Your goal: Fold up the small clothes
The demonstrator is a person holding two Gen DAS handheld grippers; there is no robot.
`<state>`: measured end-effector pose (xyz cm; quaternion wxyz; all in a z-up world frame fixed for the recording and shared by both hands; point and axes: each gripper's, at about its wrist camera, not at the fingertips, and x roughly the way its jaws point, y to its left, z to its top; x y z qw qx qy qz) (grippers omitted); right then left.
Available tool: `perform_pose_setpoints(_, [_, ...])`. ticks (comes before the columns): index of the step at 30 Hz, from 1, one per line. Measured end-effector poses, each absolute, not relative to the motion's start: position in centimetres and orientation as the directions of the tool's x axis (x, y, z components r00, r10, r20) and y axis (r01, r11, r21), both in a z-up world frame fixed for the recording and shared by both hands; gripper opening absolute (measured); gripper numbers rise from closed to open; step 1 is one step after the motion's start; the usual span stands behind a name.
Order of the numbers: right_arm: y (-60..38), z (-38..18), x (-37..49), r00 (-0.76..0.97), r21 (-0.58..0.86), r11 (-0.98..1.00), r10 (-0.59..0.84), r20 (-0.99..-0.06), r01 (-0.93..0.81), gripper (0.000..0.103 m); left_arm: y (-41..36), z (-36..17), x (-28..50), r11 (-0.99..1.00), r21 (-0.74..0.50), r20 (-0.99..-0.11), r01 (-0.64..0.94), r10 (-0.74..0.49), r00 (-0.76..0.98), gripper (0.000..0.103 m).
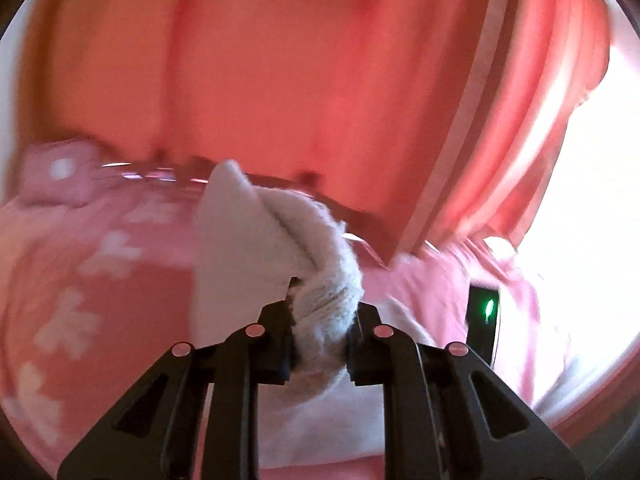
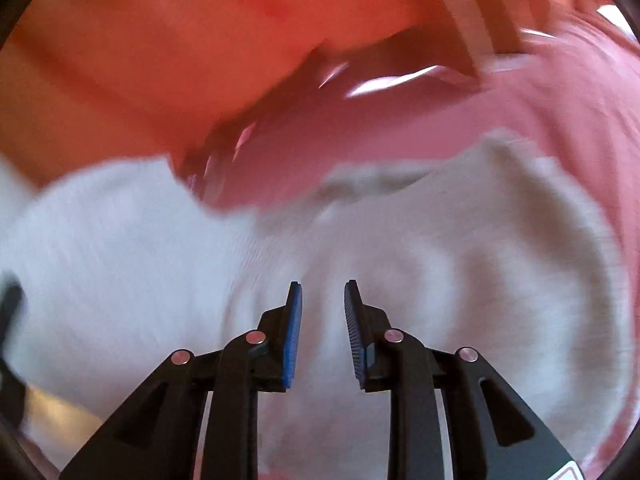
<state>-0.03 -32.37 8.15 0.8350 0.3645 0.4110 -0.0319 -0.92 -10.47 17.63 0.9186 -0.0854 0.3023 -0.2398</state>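
Note:
My left gripper [image 1: 320, 320] is shut on a bunched fold of a white knit garment [image 1: 320, 248], which rises from the jaws in a thick roll and hangs to the left. In the right wrist view the same white garment [image 2: 440, 248] spreads wide over a pink bedcover [image 2: 360, 132]. My right gripper [image 2: 322, 312] hovers over it with its blue pads [image 2: 292, 340] a small way apart and nothing pinched between them. The view is blurred by motion.
A pink bedcover with white flower shapes [image 1: 80, 272] lies under the garment. Red-orange curtains [image 1: 300, 60] fill the background, with bright window light [image 1: 592, 180] at the right. A dark device with a green light [image 1: 484, 320] stands at the right.

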Motion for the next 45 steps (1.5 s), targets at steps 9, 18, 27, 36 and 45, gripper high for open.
perform_pose_setpoints(9, [-38.1,8.5,-3.9,0.694,0.564,0.71,0.148,-0.705,0.422,0.042,-21.1,5.0,-2.9,0.84,-0.242,-0.701,0.486,-0.498,0.51,0.023])
perform_pose_setpoints(18, [-34.4,5.8,-0.2,0.577,0.653,0.697,0.415,-0.703,0.295,0.069,-12.9,8.9,-6.7,0.861,-0.12,-0.67,0.495,-0.438,0.6,0.076])
perform_pose_setpoints(27, [-30.6,4.4,1.7,0.523,0.597,0.762,0.413,-0.746,0.249,0.016,-9.8,3.1,-5.3,0.924,-0.09,-0.772,0.372,-0.301,0.56,0.046])
perform_pose_setpoints(36, [-35.4,13.3,-7.7,0.773,0.654,0.751,0.358,-0.524,0.095,0.012,-8.8,4.3,-5.1,0.898,-0.247,-0.777,0.365,-0.409,0.479,0.013])
perform_pose_setpoints(45, [-40.0,5.1,-7.9,0.592,0.608,0.731,0.352,-0.725,0.309,0.028,-9.6,3.2,-5.5,0.899,-0.25,-0.798,0.36,-0.402,0.448,0.017])
